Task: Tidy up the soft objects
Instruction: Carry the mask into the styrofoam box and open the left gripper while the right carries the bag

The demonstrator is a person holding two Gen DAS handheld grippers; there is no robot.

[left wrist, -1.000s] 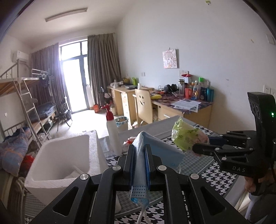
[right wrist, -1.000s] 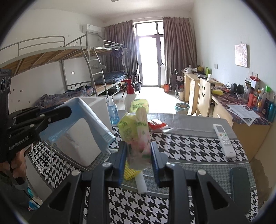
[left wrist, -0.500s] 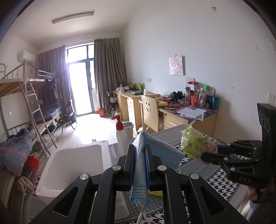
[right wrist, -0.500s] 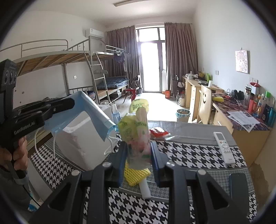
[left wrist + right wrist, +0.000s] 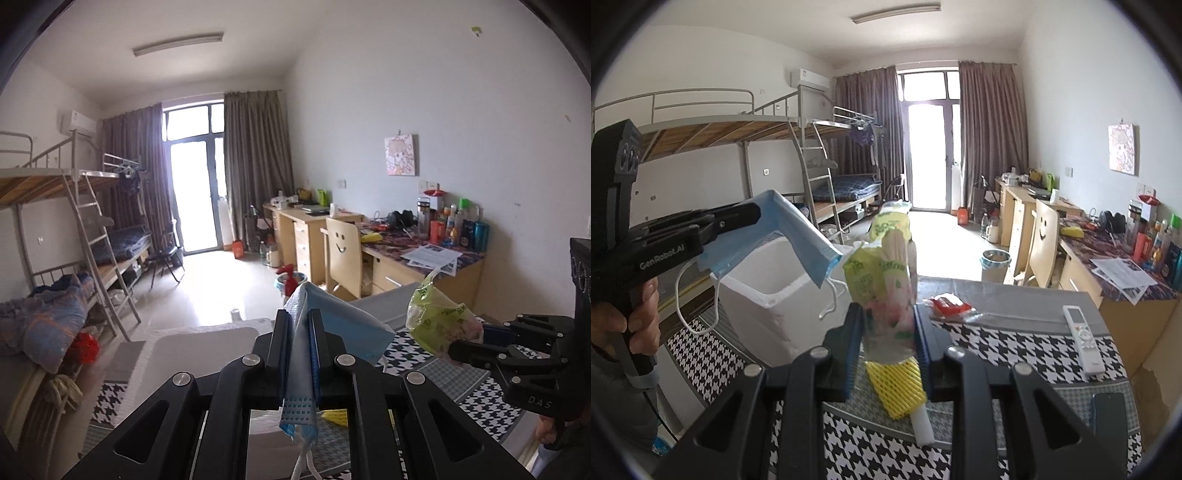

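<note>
Now left gripper (image 5: 298, 354) pinches mask (image 5: 343, 328); right gripper (image 5: 886, 332) clamps seemingly plastic bag (image 5: 882, 266)

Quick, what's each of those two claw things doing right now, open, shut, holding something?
Left gripper: shut on the blue face mask.
Right gripper: shut on the yellow-green plastic bag.

The left gripper (image 5: 298, 334) is clamping a pale blue pleated fabric face mask (image 5: 343, 328) between nearly closed jaws, pointing slightly below level. A bare hand (image 5: 635, 317) is wrapping its black pistol handle. The right gripper (image 5: 888, 332) is pinching a crumpled yellow-green plastic bag (image 5: 886, 273) between partly closed jaws, likewise tilted slightly downward. Both grippers are being held above the tabletop, near each other.
</note>
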